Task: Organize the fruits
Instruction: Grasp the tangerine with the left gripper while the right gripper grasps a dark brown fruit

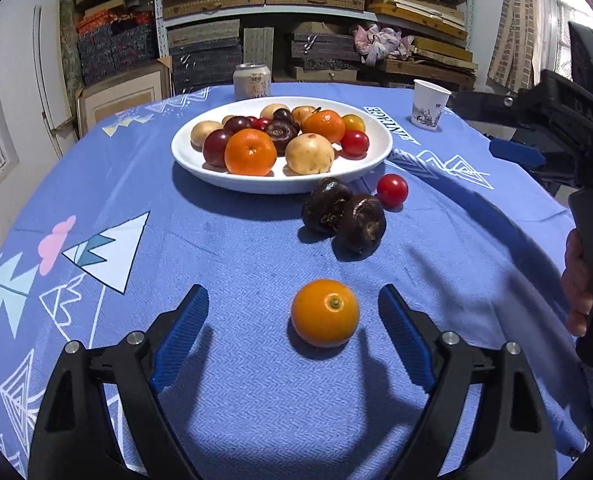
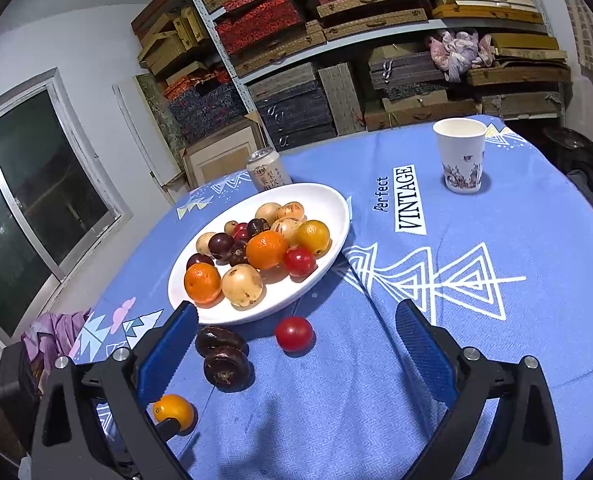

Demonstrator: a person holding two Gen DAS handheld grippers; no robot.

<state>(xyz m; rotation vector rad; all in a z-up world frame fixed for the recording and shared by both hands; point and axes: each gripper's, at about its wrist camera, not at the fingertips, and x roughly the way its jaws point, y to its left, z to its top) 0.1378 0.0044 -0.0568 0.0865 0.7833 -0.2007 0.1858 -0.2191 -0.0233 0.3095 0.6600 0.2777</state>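
Fruit ahead of the wide-open, empty left gripper [image 1: 292, 320], a small smooth orange-yellow citrus [image 1: 325, 313], is light, firm, roll-prone: grip its sides.

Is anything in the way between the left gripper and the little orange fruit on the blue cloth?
No. The small round orange fruit lies between the open left gripper fingers, touching neither, with only bare blue tablecloth around it.

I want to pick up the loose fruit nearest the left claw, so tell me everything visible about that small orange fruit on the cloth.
The small orange fruit is round, smooth and glossy, yellow-orange, with a short greenish stem stub facing the camera. It lies alone on the blue tablecloth, off the plate, between the open fingers of the left claw, touching neither. Only the cloth touches it.
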